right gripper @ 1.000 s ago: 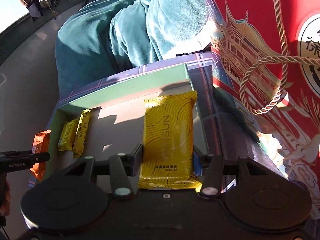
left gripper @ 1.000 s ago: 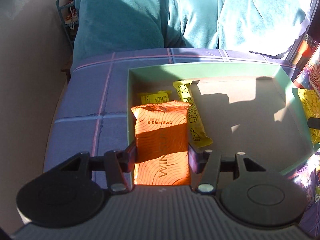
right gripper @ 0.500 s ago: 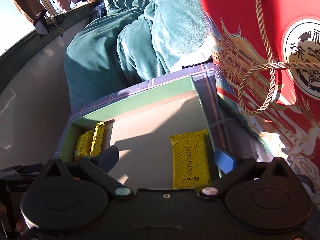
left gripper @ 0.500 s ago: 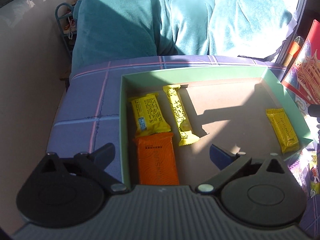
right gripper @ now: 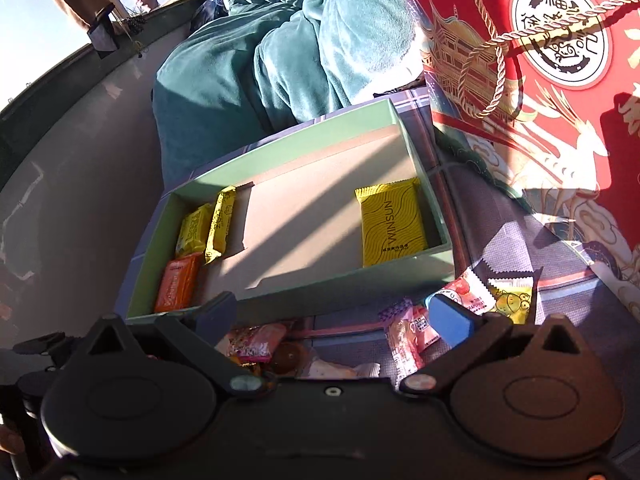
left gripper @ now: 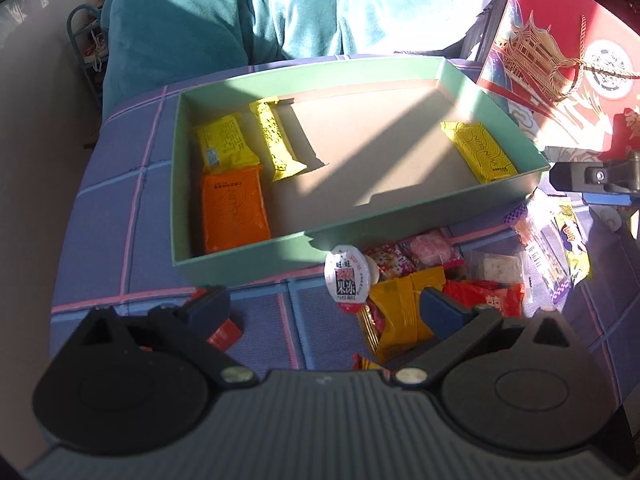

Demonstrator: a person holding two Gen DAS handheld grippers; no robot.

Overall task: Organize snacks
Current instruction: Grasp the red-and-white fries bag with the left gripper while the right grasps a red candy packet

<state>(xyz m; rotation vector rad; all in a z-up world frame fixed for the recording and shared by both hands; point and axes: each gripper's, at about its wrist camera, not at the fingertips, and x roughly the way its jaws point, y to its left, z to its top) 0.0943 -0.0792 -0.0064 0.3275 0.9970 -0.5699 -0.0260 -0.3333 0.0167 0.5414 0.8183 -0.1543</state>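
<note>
Left gripper (left gripper: 324, 310): I see its jaws spread wide, nothing between them, held above the checked purple cloth (left gripper: 132, 208) on the near side of the green box (left gripper: 240, 258). A red wrapper (left gripper: 224, 330) lies by its left finger; the orange-yellow packet (left gripper: 404, 312) touches its right finger.

Right gripper (right gripper: 332, 318): jaws likewise wide apart and empty, over the loose snack pile (right gripper: 280, 352) just near the box's front wall.

Green box, contents: orange packet (left gripper: 232, 210) in the near left corner against the left wall; yellow packet (left gripper: 224, 144) just beyond it; slim yellow bar (left gripper: 276, 140) just right of those, angled; yellow WINSUN packet (right gripper: 392, 222) alone at the right wall. The brown floor between bar and WINSUN packet is open.

Outside, near right: jelly cup (left gripper: 348, 278) with printed lid, pink sweets (left gripper: 428, 250), red sachet (left gripper: 486, 298), pink-white pouch (right gripper: 466, 292), yellow cartoon pouch (right gripper: 512, 298).

Far right: red gift bag (right gripper: 560, 100) with rope handle, standing close to the box's right wall. Teal blanket (left gripper: 240, 12) beyond.
</note>
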